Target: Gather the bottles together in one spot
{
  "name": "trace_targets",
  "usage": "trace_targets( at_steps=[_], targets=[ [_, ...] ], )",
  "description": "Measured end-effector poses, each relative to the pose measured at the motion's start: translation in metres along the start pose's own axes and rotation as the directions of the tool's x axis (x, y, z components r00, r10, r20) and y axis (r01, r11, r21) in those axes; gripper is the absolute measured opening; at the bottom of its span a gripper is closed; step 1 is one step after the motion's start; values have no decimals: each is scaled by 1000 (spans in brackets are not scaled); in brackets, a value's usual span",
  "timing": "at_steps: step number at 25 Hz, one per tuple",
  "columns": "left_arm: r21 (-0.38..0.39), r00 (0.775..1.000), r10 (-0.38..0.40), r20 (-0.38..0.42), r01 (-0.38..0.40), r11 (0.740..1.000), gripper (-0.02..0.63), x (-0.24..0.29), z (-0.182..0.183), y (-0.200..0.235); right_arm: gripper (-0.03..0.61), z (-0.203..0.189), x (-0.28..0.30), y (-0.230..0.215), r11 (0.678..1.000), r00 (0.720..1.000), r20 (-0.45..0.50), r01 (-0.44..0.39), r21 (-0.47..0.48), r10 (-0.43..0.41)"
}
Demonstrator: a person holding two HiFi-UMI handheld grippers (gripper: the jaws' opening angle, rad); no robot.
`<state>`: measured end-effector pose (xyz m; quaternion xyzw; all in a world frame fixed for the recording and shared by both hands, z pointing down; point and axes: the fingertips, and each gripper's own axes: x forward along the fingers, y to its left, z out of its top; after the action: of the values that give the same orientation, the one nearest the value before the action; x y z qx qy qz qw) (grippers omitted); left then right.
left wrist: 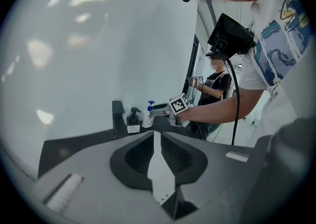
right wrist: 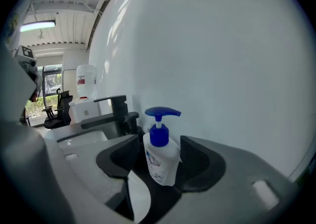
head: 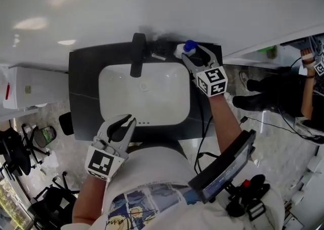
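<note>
I have the right gripper at the back right corner of the counter. Its jaws stand wide, one on each side of the blue-pump bottle. The bottle stands upright between them on its own base; I judge the pads are not pressing it. It sits just right of the tap, close to the wall. The black bottle stands right beside the tap, with the blue-pump one next to it, so the two look gathered at the back edge.

I keep the left gripper low at the near edge of the counter, in front of the basin. Its jaws are together with nothing in them. It is parked there so it stays out of the right arm's way.

Room is tight around the bottle. The wall is just behind it, and the tap and the black bottle close its left side. The open way out for the right gripper is straight back toward me, over the counter's right strip. A sideways swing could tip the pump bottle, I think. The basin drops away just left of that strip.
</note>
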<state>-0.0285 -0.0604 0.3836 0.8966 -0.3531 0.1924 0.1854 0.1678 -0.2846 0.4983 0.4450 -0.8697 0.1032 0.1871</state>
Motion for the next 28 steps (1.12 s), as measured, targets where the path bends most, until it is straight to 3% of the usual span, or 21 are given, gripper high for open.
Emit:
trace_targets(
  at_steps=[7, 11, 14, 16, 24, 28],
  targets=[
    [17, 1000, -22, 7, 21, 1000, 41, -15, -3, -7, 250, -7, -37, 10, 996, 996, -14, 90, 19, -90],
    [-10, 999, -1, 35, 1, 1000, 41, -30, -2, -8, 220, -7, -62, 36, 993, 993, -33, 115, -36, -117],
    [-9, 999, -8, 43, 8, 1000, 37, -45, -8, -12, 118, -4, -82, 59, 990, 991, -39, 125, -65, -128],
    [-2, 999, 0, 53, 0, 1000, 24, -57, -13, -8, 4, 2, -88, 79, 989, 992, -37, 119, -85, -122],
    [-14, 996, 19, 84, -18, 1000, 2, -105, -41, -1, 2, 9, -112, 166, 993, 997, -49, 53, -107, -59],
    [-25, 997, -31, 65, 33, 999, 0, -123, -60, -13, 2, 15, -133, 210, 994, 999, -41, 24, -109, -29]
  ],
)
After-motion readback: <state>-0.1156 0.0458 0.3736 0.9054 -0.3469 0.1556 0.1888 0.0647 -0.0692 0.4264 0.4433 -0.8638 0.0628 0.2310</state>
